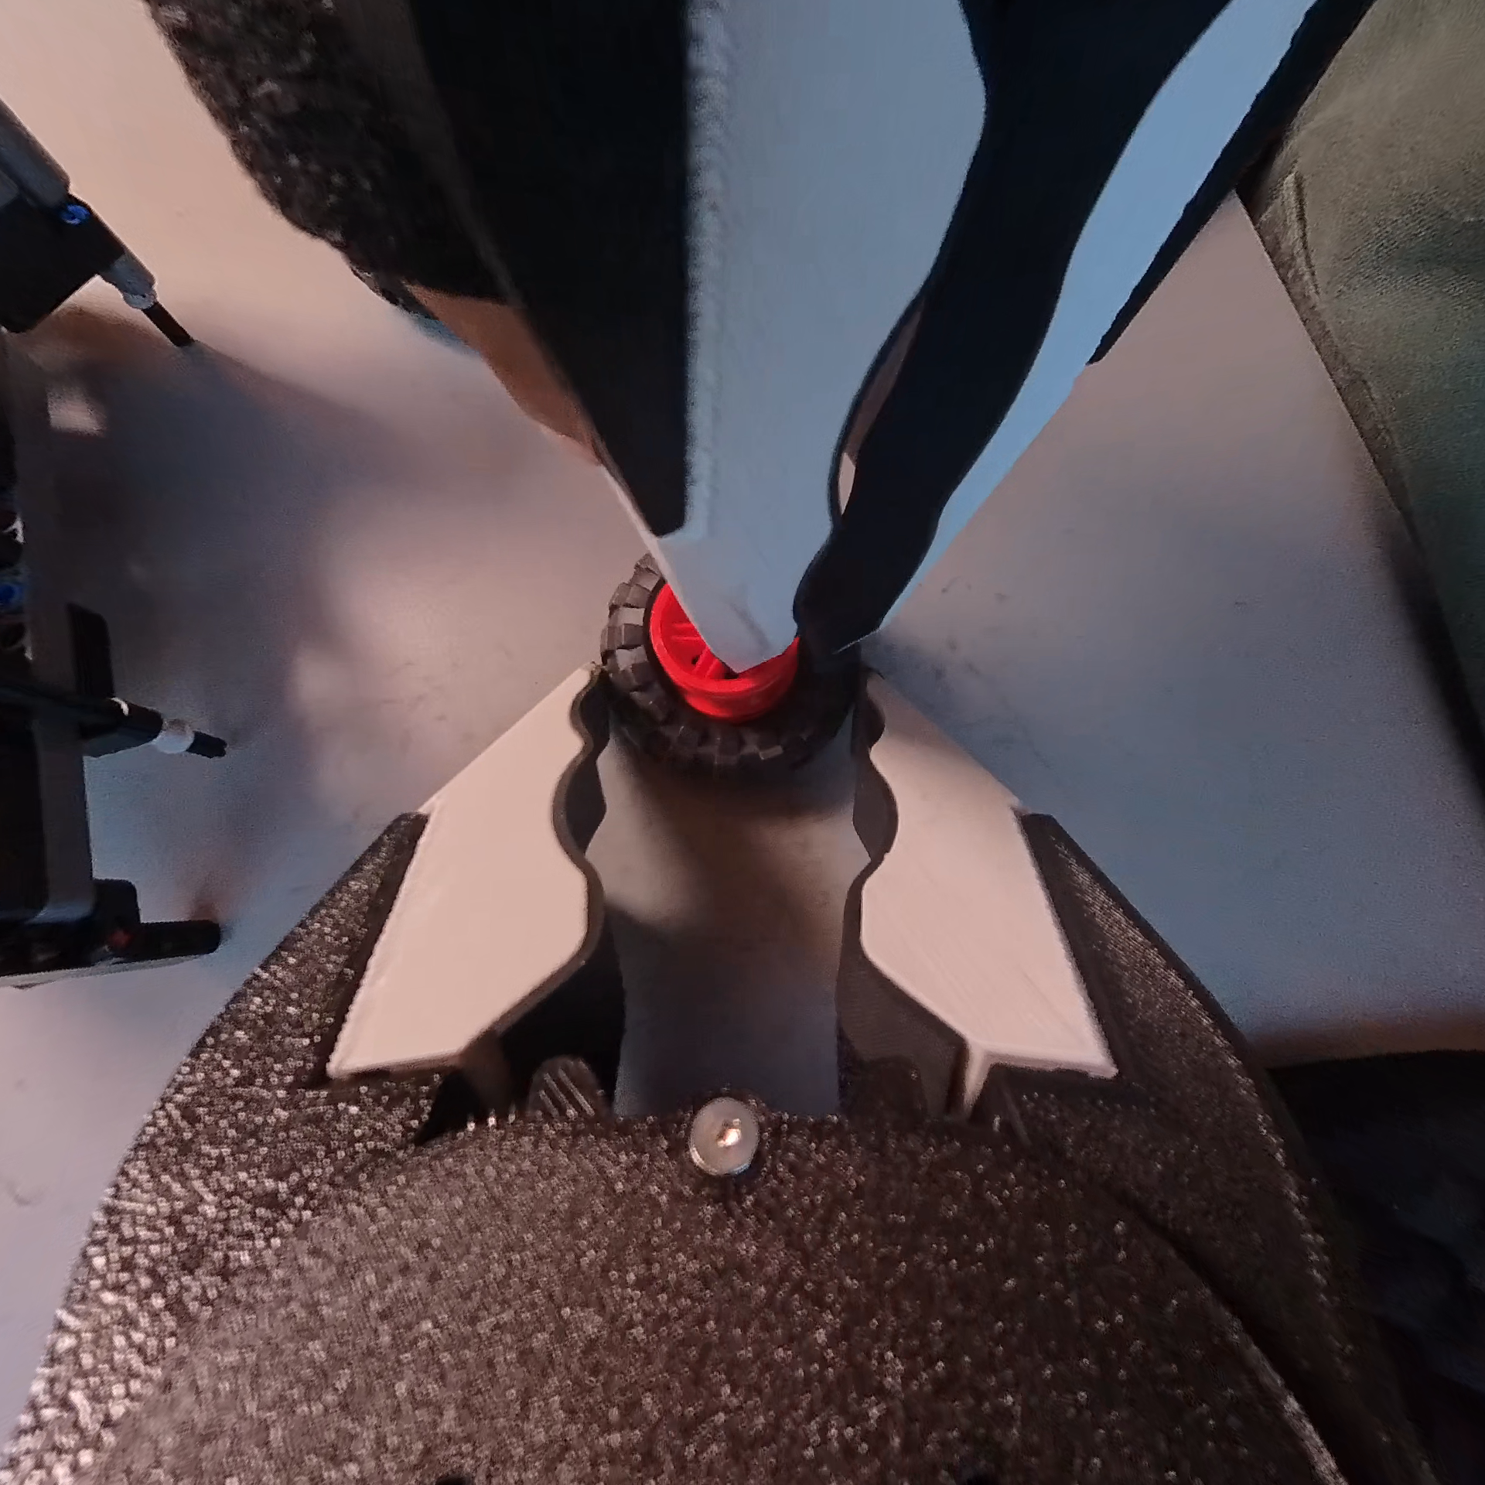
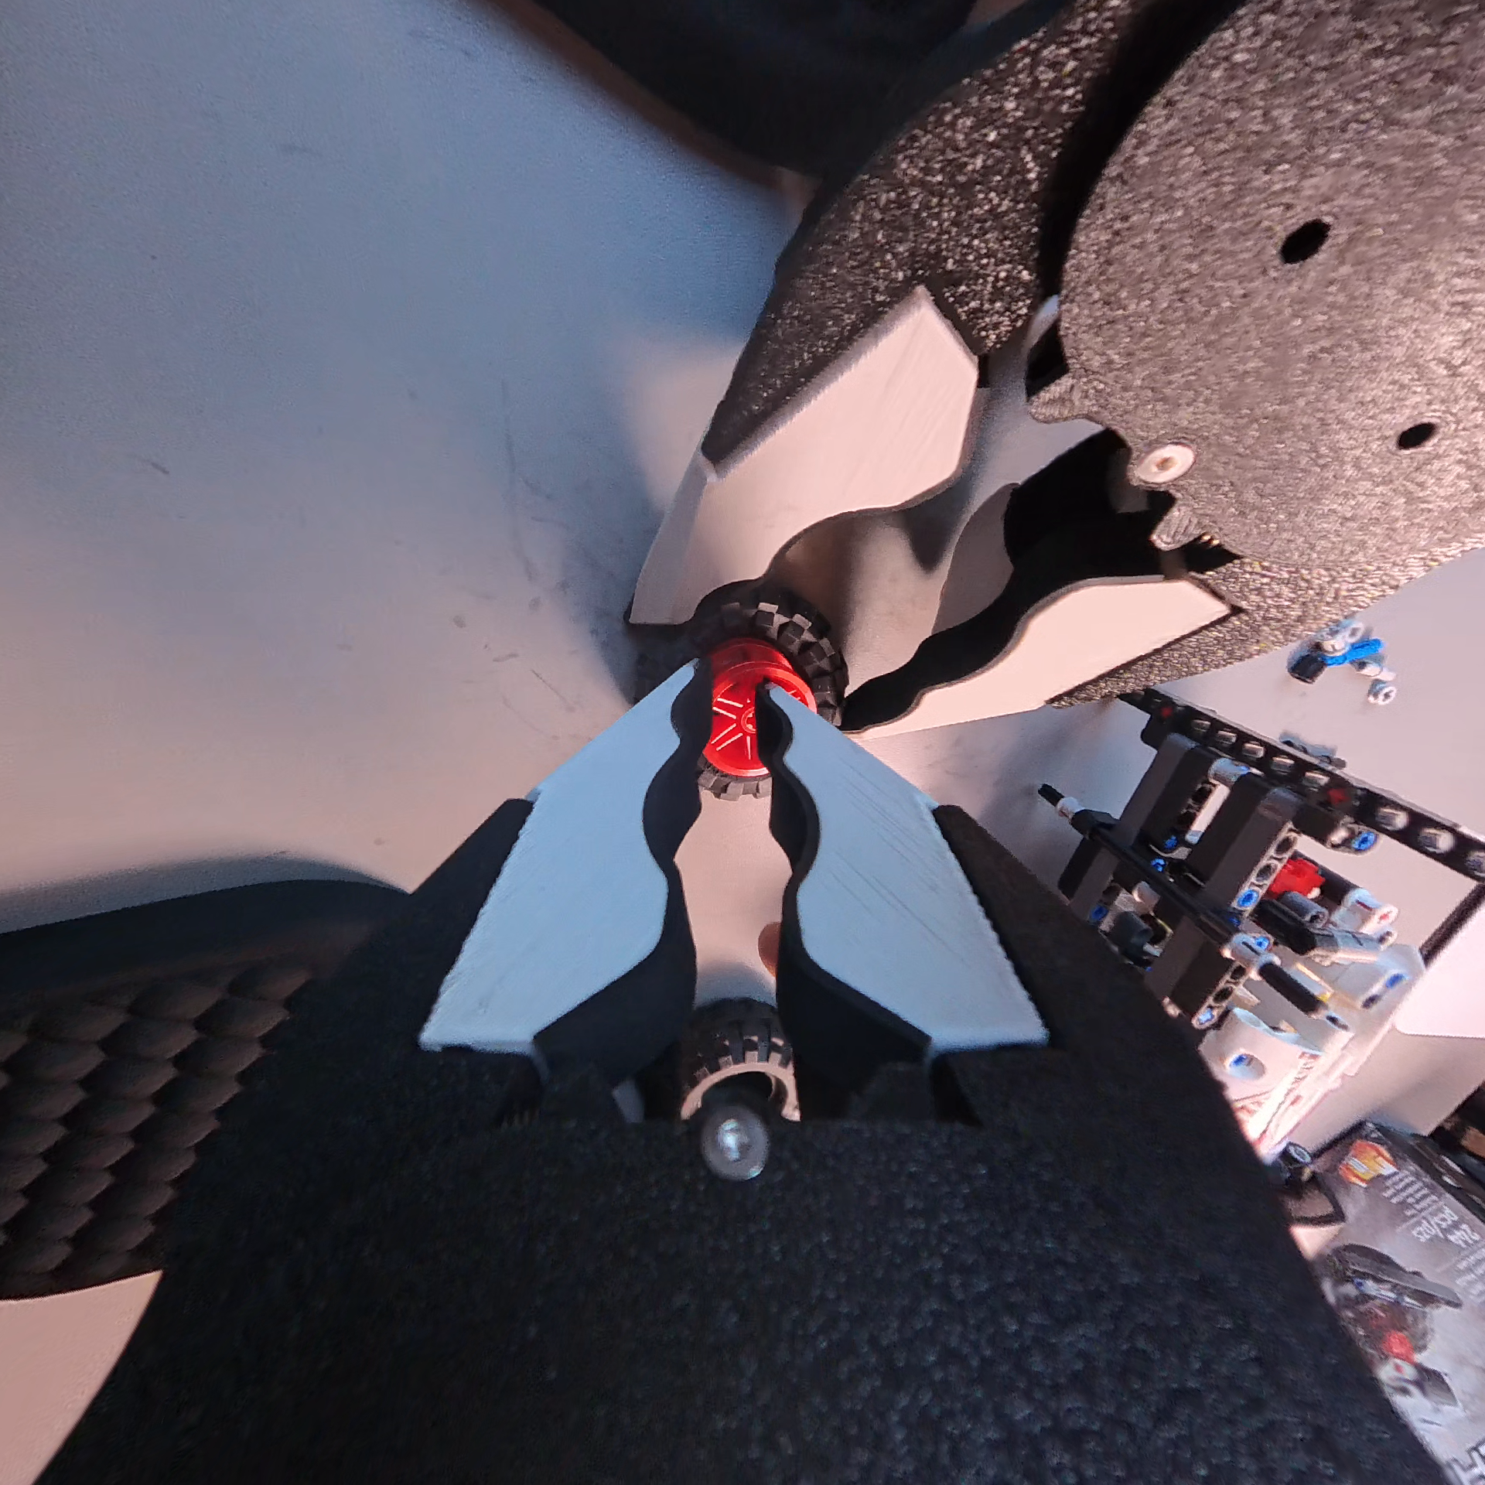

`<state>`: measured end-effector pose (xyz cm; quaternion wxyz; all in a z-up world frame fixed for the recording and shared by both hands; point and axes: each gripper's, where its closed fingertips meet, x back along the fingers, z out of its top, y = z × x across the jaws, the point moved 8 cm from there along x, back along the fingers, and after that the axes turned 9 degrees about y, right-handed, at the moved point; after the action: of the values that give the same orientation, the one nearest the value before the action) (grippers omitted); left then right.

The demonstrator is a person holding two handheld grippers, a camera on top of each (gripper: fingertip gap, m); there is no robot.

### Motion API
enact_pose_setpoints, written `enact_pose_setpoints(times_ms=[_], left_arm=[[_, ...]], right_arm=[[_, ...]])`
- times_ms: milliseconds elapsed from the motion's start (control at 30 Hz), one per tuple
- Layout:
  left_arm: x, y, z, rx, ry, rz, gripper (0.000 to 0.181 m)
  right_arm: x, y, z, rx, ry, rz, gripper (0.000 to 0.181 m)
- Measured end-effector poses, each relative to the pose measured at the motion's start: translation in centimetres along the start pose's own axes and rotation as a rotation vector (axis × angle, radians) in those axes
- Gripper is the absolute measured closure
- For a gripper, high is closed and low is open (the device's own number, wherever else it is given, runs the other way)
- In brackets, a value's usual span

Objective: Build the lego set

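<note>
A small black knobbly tyre [image 1: 699, 747] sits around a red wheel rim [image 1: 691, 667] just above the white table [image 1: 1125, 643]. My left gripper [image 1: 727, 691] is shut on the tyre from both sides. My right gripper [image 1: 771, 643] comes in from the opposite side, tip to tip with the left. In the right wrist view my right gripper [image 2: 727, 679] is shut on the edge of the red rim [image 2: 735, 723], which sits partly inside the tyre [image 2: 795, 627]. The left gripper [image 2: 747, 671] reaches in from the upper right.
A partly built black and grey lego frame [image 2: 1253, 884] lies on the table to the right, also at the left edge of the left wrist view [image 1: 56, 723]. Small loose blue pieces [image 2: 1342, 655], a printed booklet [image 2: 1398, 1286] and a second tyre [image 2: 735, 1053] lie nearby.
</note>
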<state>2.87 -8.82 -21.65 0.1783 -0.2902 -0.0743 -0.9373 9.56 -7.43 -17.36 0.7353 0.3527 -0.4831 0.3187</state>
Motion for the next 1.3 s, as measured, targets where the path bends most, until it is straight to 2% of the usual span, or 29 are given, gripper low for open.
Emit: enact_pose_setpoints(times_ms=[100,300,467,567,733,800,900,1000,1300], left_arm=[[0.1,0.0,0.0,0.003,0.003,-0.006,0.123],[0.2,0.0,-0.1,0.005,0.005,-0.001,0.123],[0.4,0.0,-0.2,0.018,0.010,0.014,0.124],[0.6,0.0,-0.3,0.036,0.013,0.028,0.125],[0.6,0.1,-0.3,0.057,0.014,0.051,0.125],[0.6,0.1,-0.3,0.059,0.014,0.052,0.125],[0.6,0.2,-0.3,0.070,0.014,0.058,0.125],[0.6,0.2,-0.3,0.076,0.014,0.061,0.125],[1.1,0.1,-0.4,0.087,0.022,0.030,0.126]], right_arm=[[-0.3,0.3,0.4,0.053,-0.005,-0.031,0.181],[-0.4,0.5,0.6,0.054,-0.009,0.004,0.181],[0.3,0.8,-0.1,-0.159,0.109,-0.019,0.181],[1.3,0.5,-1.1,-0.362,0.221,-0.057,0.170],[1.8,-1.2,-1.5,-0.439,0.299,-0.159,0.158],[1.5,-1.3,-1.5,-0.418,0.275,-0.210,0.159],[0.9,-1.5,-1.7,-0.349,0.226,-0.259,0.170],[0.9,-1.4,-1.6,-0.321,0.200,-0.243,0.171],[0.5,-1.5,-0.6,0.027,0.037,-0.200,0.175]])
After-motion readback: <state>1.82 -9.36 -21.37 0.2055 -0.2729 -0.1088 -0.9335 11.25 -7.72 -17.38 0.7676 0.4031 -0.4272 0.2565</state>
